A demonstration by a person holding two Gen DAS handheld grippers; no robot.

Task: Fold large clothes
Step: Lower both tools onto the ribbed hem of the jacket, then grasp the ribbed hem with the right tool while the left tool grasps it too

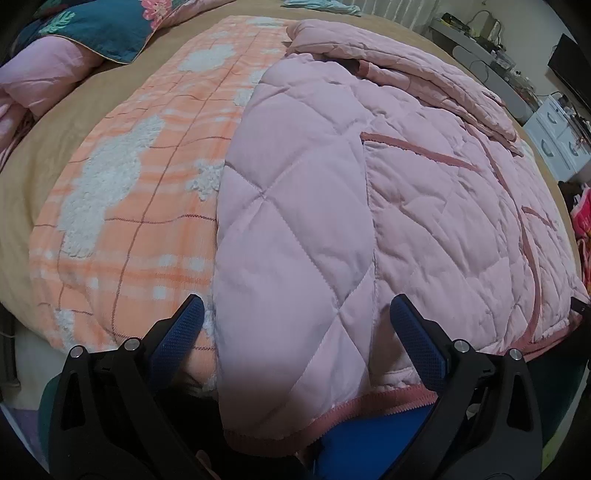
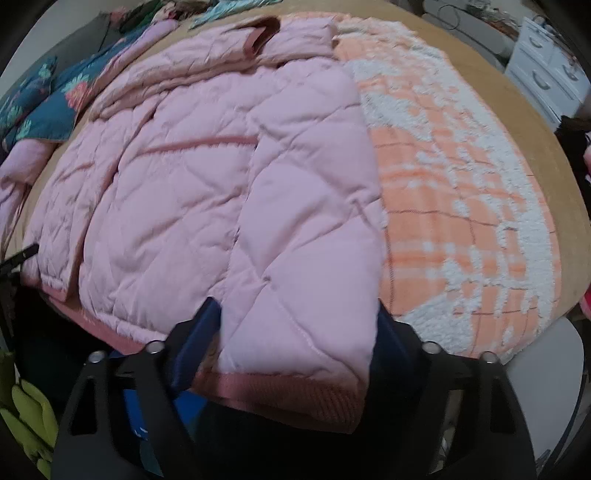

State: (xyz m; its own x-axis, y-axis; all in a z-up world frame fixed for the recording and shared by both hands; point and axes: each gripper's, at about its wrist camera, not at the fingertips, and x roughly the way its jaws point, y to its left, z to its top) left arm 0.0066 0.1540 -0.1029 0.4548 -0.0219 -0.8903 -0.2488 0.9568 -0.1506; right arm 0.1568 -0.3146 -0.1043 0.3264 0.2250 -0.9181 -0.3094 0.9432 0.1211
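Note:
A pink quilted jacket (image 1: 369, 192) lies spread on the bed; it also fills the right wrist view (image 2: 207, 184). My left gripper (image 1: 297, 306) is open, its blue fingers either side of one sleeve's lower end, whose ribbed darker-pink cuff (image 1: 373, 410) hangs at the bed's near edge. My right gripper (image 2: 299, 310) is open, its fingers straddling the other sleeve just above its ribbed cuff (image 2: 288, 398). Neither sleeve is pinched. The collar end lies at the far side (image 2: 258, 33).
An orange-and-white checked blanket (image 1: 122, 206) lies under the jacket on a tan sheet (image 1: 22, 177); it also shows in the right wrist view (image 2: 461, 184). A teal floral pillow (image 1: 92, 29) and pink bedding lie at the far left. White drawers (image 2: 546, 74) stand beyond the bed.

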